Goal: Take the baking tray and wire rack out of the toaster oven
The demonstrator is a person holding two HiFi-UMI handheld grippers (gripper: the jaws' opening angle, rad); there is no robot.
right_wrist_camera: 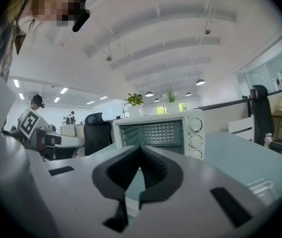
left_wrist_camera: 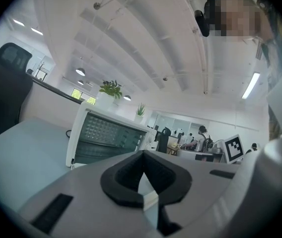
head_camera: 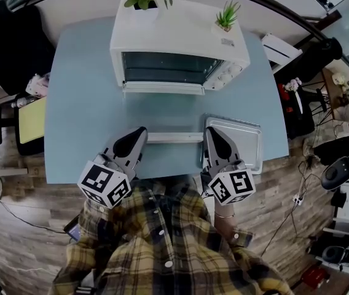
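Both claws are pressed together on nothing, left gripper [head_camera: 137,135] and right gripper [head_camera: 212,133] low over the pale blue table [head_camera: 82,103]. The shallow silver baking tray [head_camera: 248,141] already sits out, by the right one. A narrow white bar [head_camera: 174,137] lies between the tips; whether it is the rack, we cannot tell. For the white toaster oven [head_camera: 180,35] we'd part the claws first, then go in level.
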